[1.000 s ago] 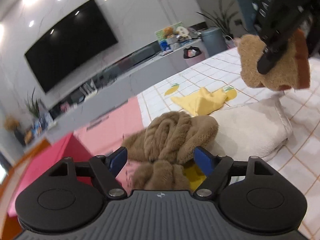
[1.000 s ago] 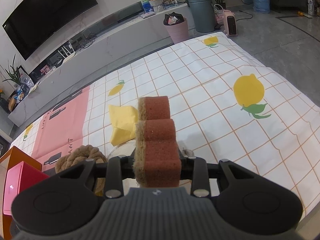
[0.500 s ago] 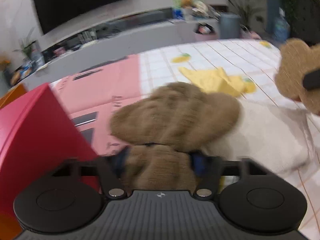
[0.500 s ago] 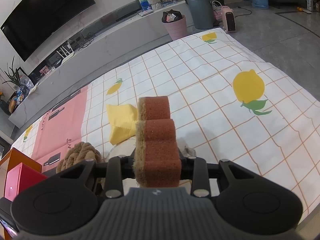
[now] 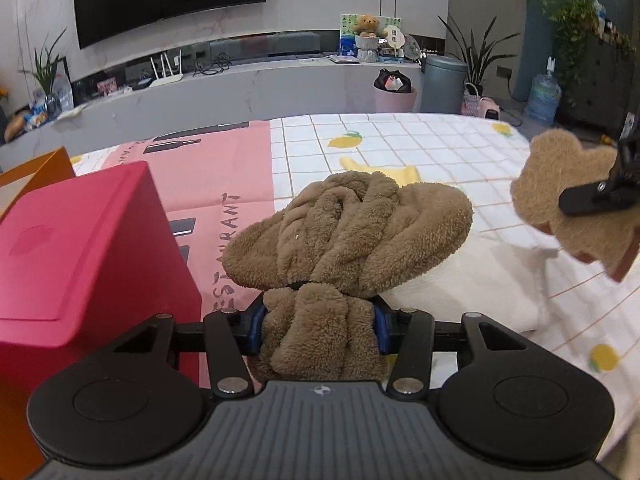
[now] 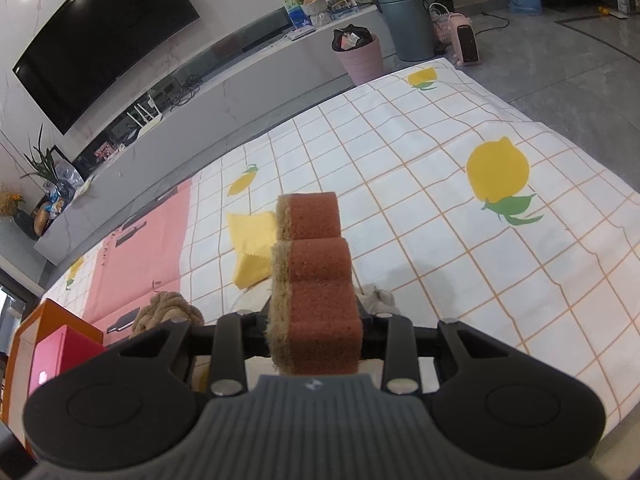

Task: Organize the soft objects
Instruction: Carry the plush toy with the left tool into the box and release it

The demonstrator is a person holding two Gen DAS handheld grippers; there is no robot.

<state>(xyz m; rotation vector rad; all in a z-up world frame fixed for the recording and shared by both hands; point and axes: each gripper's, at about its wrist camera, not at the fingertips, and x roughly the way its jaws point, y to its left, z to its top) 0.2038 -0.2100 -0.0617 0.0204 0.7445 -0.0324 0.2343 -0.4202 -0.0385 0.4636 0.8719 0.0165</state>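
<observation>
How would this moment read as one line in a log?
left hand-held gripper: shut on brown towel | right hand-held gripper: shut on sponge | red box: beside towel

Left tongs (image 5: pixel 319 322) and right tongs (image 6: pixel 316 320) both clamped, held aloft.

From my left wrist camera I can read the word "RESTAURANT" printed in dark capitals on the pink panel of the tablecloth (image 5: pixel 224 184), running sideways, with its first letters partly hidden behind the brown plush towel (image 5: pixel 348 232). The small emblem on the camera housing at the bottom of each view carries no lettering I can make out. From my right wrist camera the dark marks on that pink panel are too small to read, as is the print on the picture cards (image 6: pixel 304 4) on the far shelf.
</observation>
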